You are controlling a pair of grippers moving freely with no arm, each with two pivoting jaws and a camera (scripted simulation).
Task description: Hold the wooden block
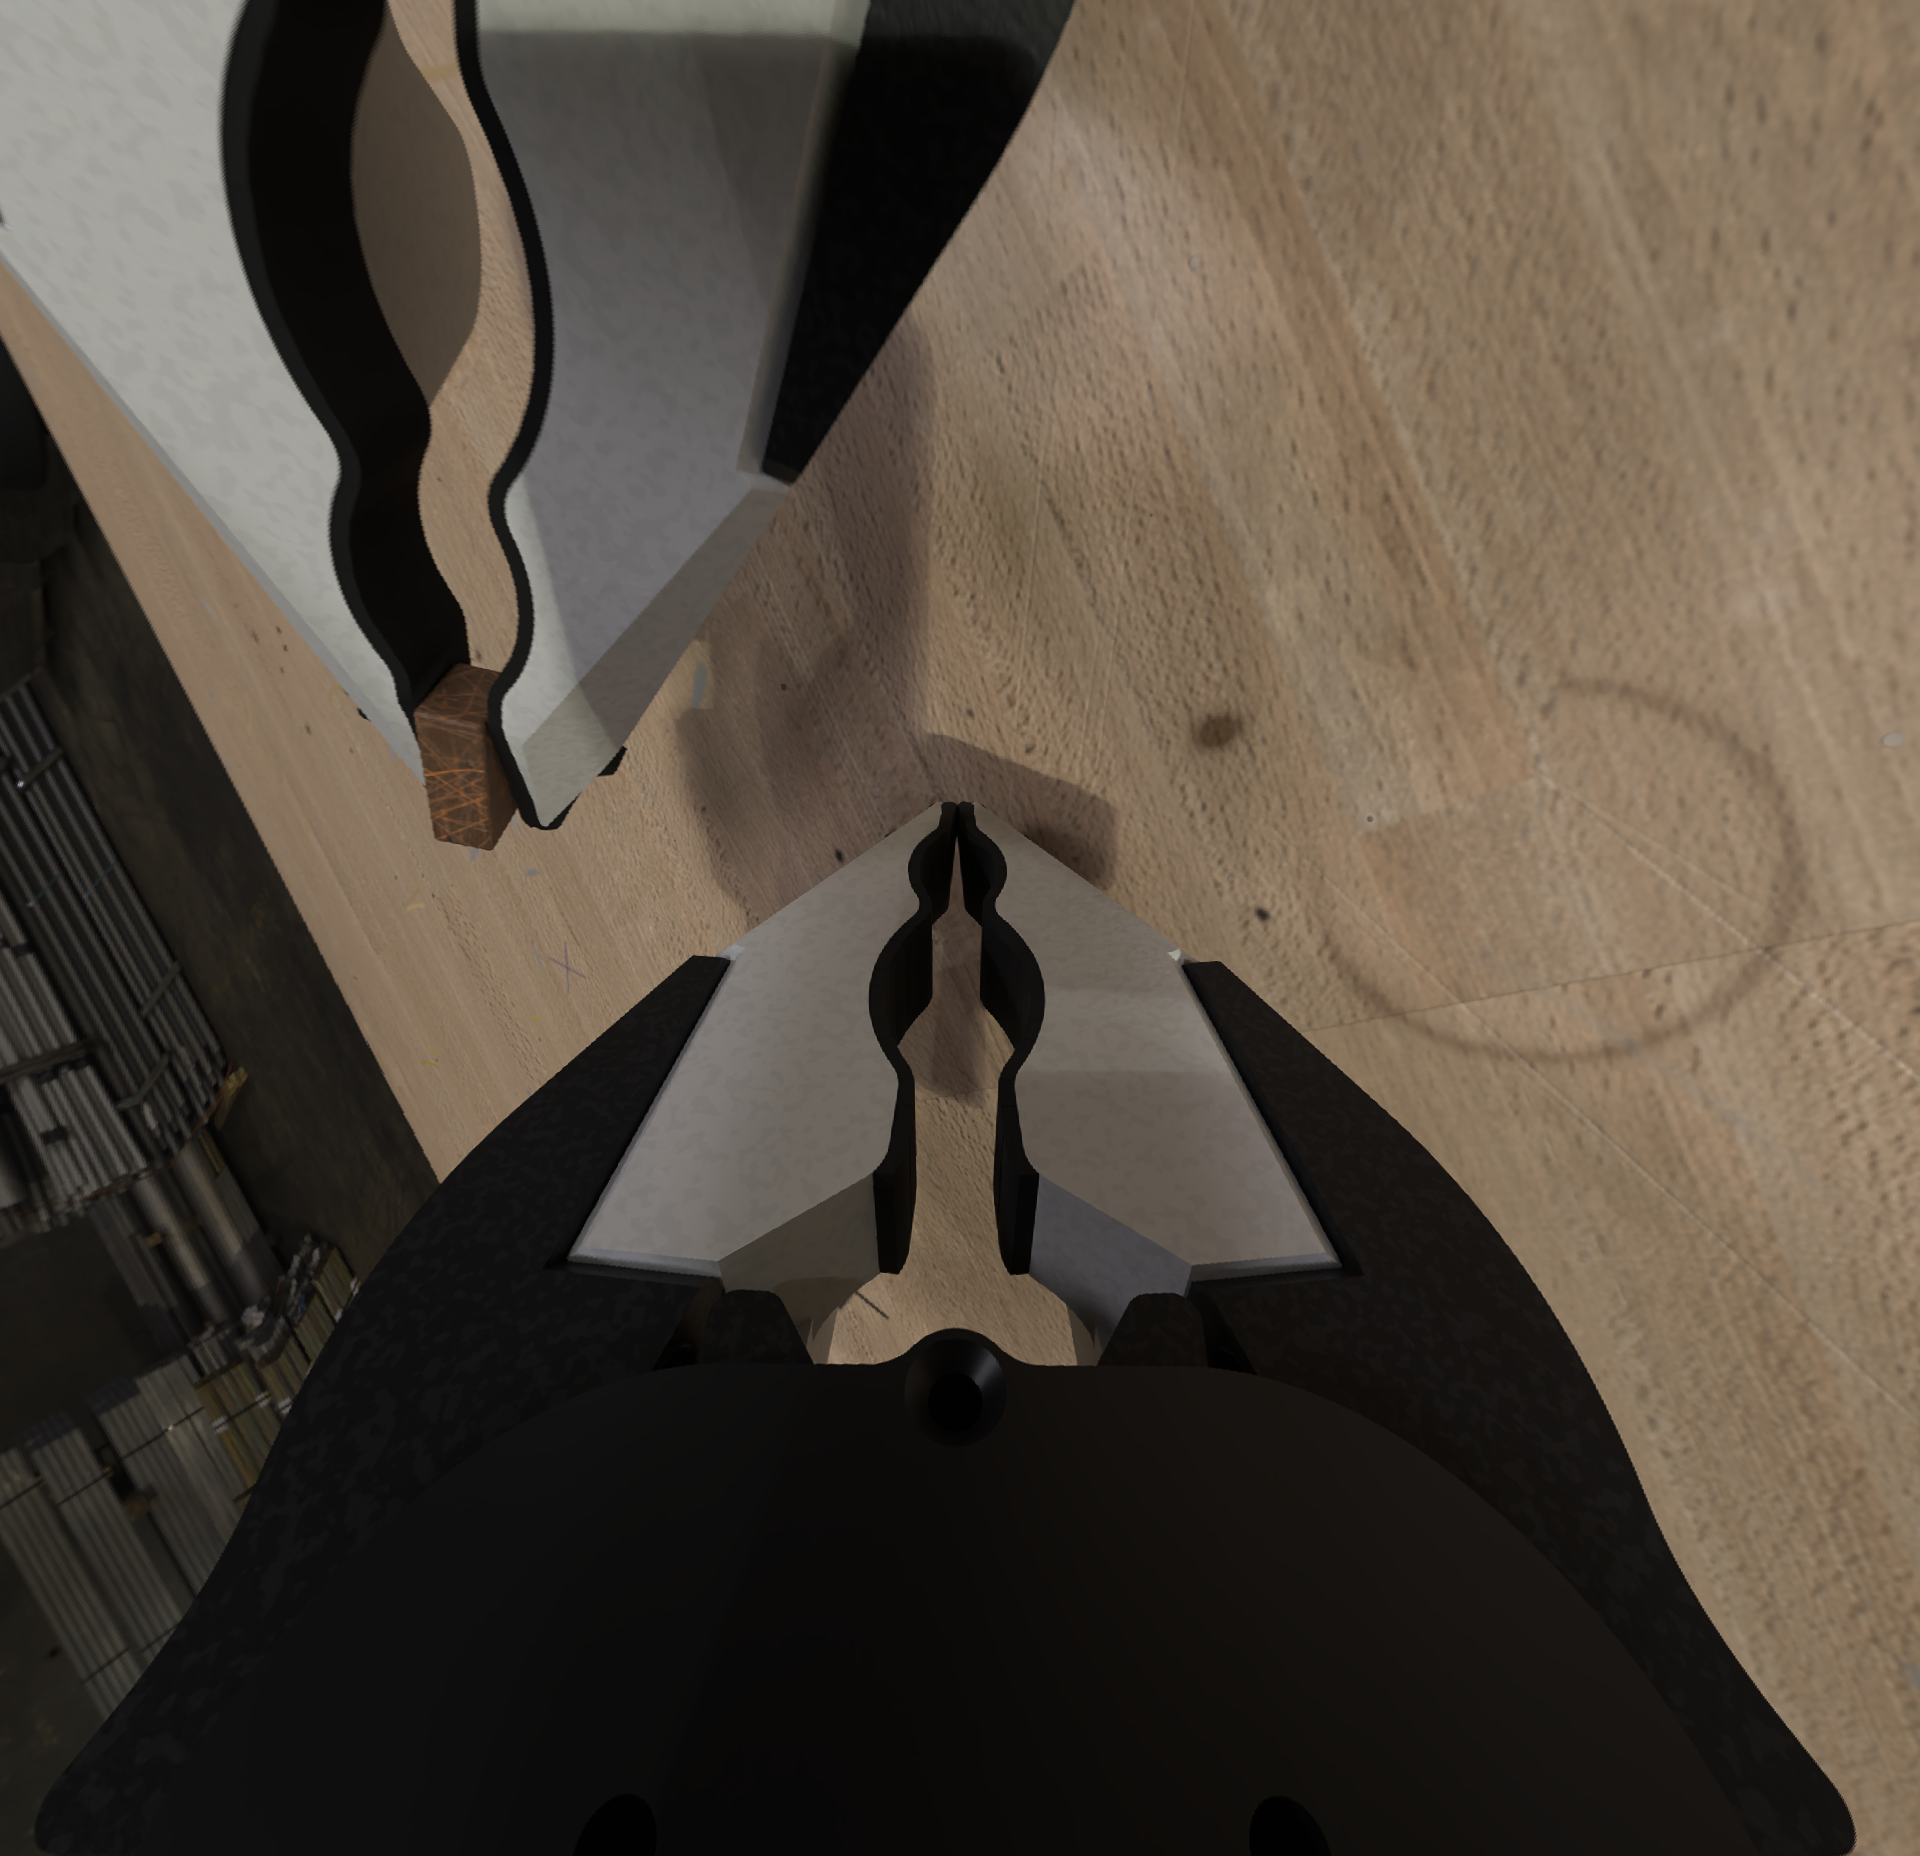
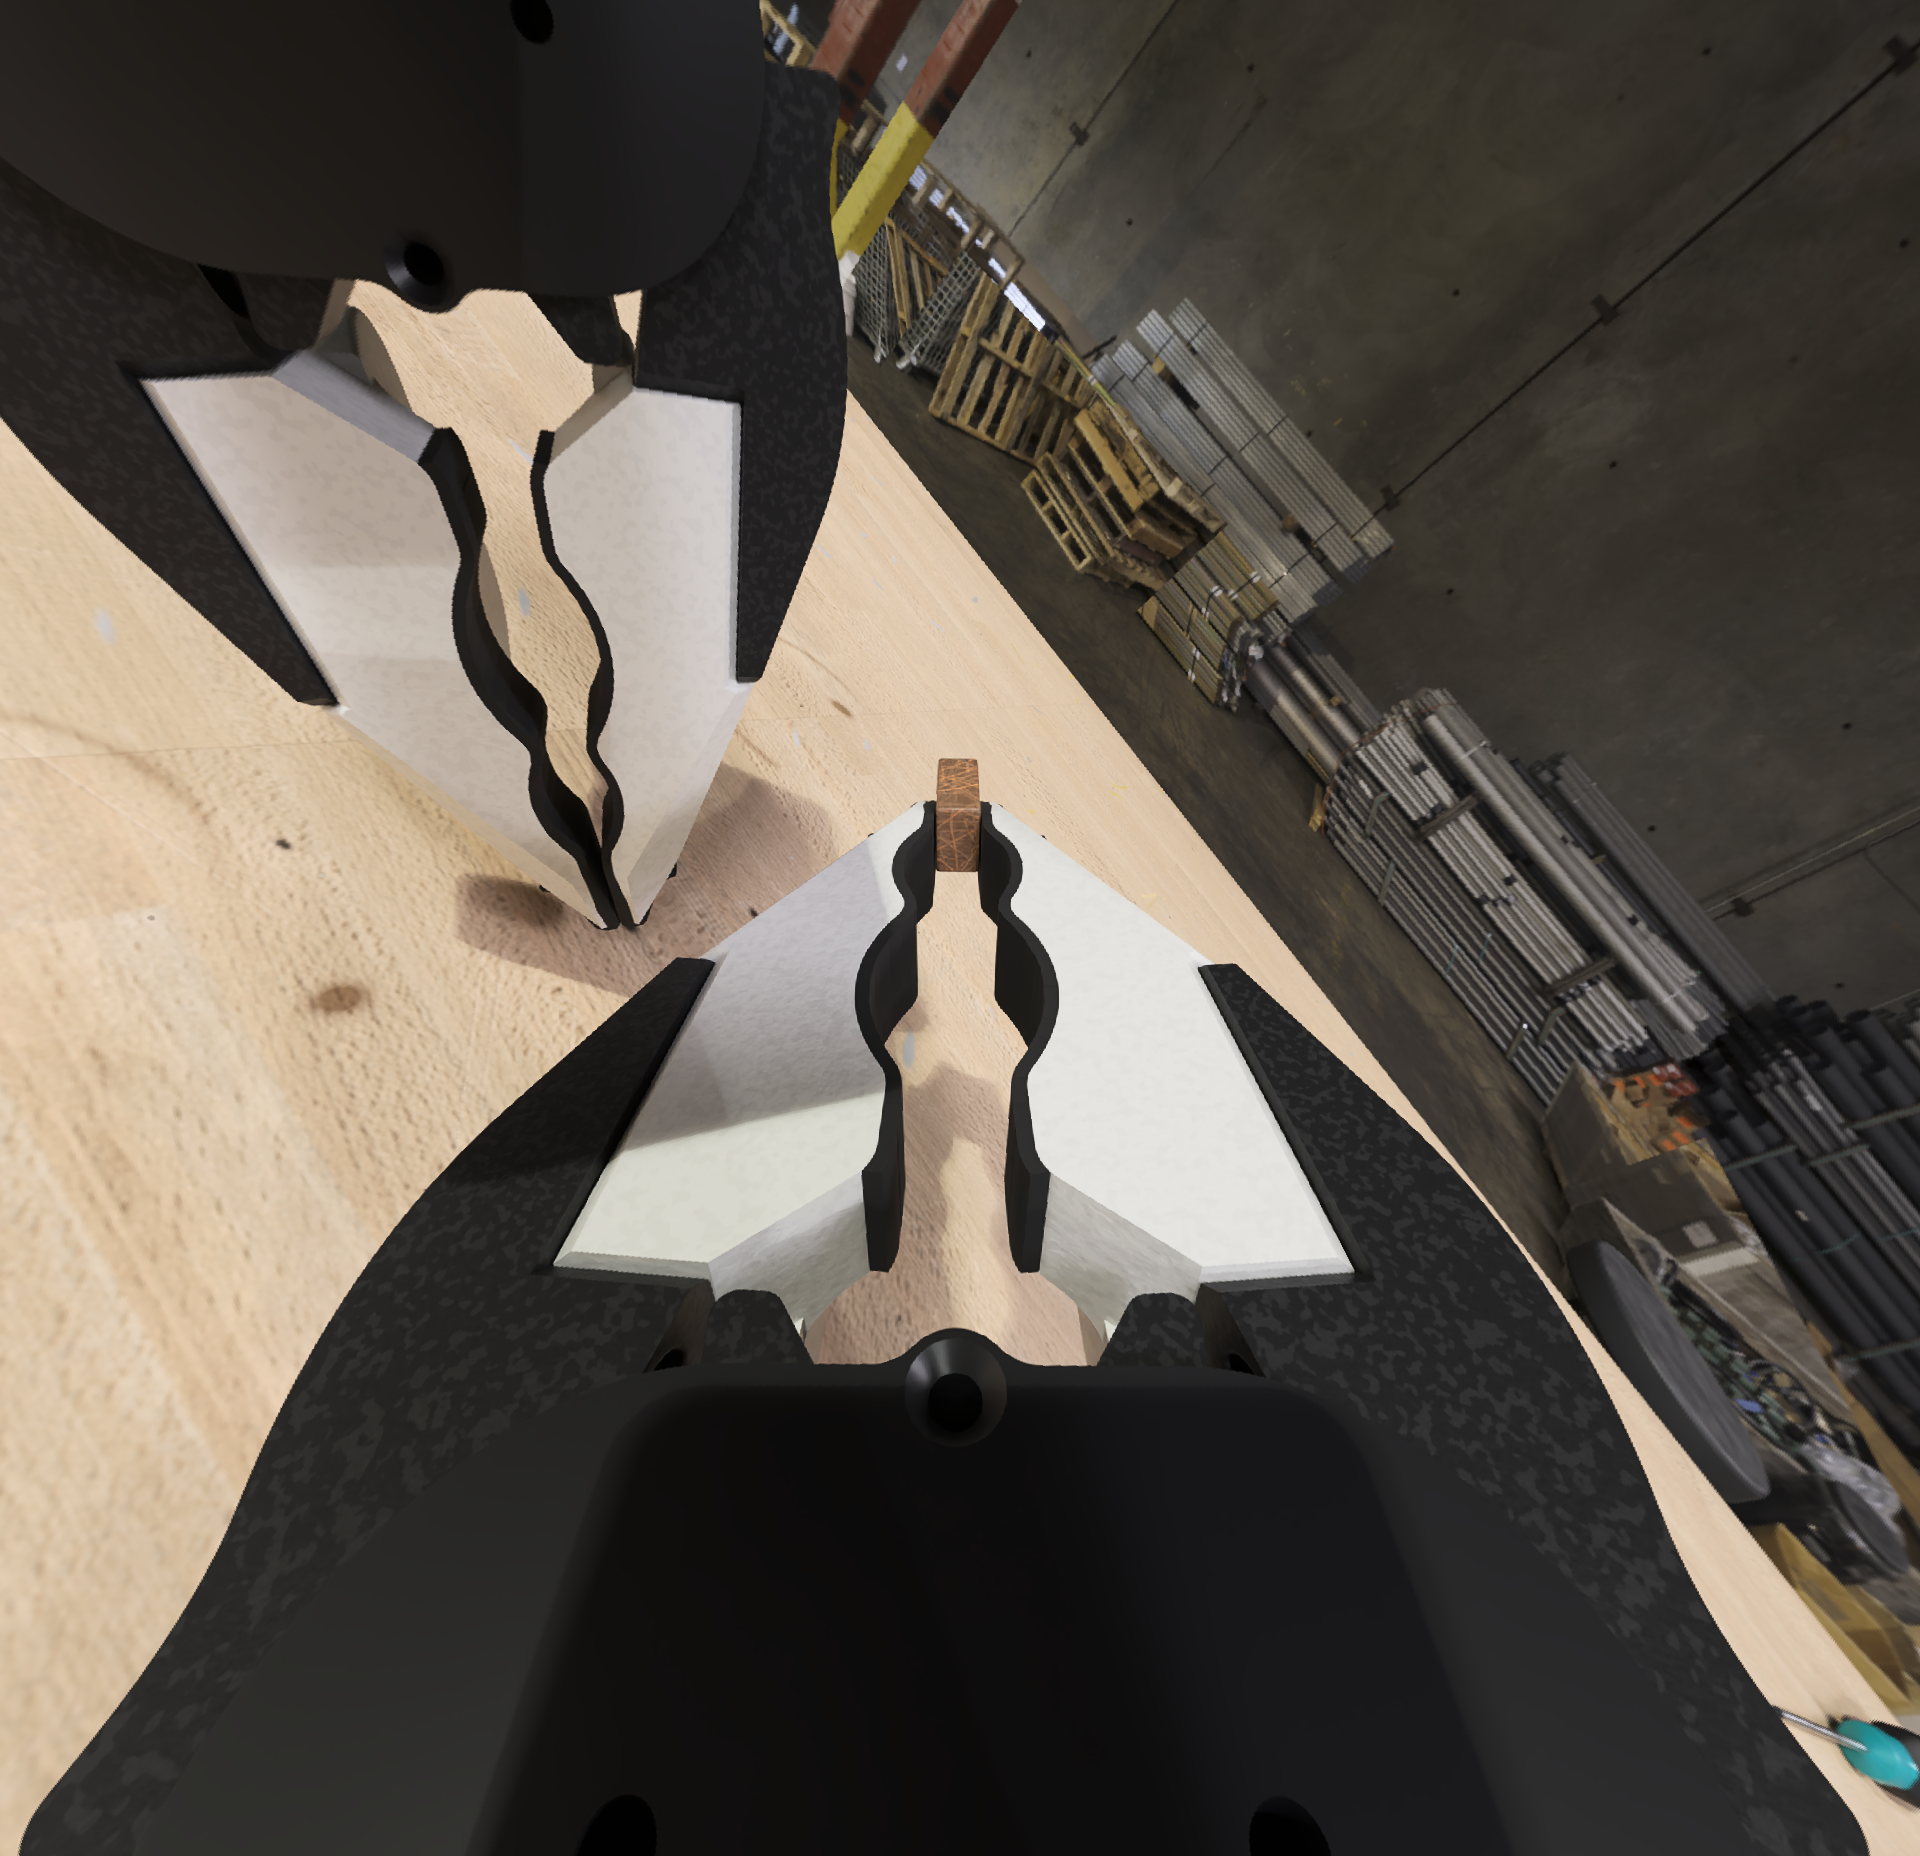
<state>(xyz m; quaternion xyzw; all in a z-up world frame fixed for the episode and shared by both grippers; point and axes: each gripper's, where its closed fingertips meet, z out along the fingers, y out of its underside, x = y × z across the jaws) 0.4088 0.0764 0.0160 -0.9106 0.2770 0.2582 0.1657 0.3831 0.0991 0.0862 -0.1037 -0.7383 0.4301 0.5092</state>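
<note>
- Right gripper was clamped on the small wooden block at its fingertips, frame centre; the block stuck out past the tips.
- Left gripper was closed, tips together, empty, over the wooden table.
- A teal-handled screwdriver lay at the lower right table edge.

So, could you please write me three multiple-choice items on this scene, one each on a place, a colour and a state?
1. Where is the wooden block?
A. between the right tongs' tips
B. flat on the table, untouched
C. in the left tongs

2. What colour is the screwdriver handle?
A. red
B. teal
C. yellow

3. How are the left tongs?
A. wide open
B. shut on the block
C. shut, empty

Key: A, the tips pinch the block's sides; B, teal at the table's edge; C, the tips meet with nothing between.
</note>
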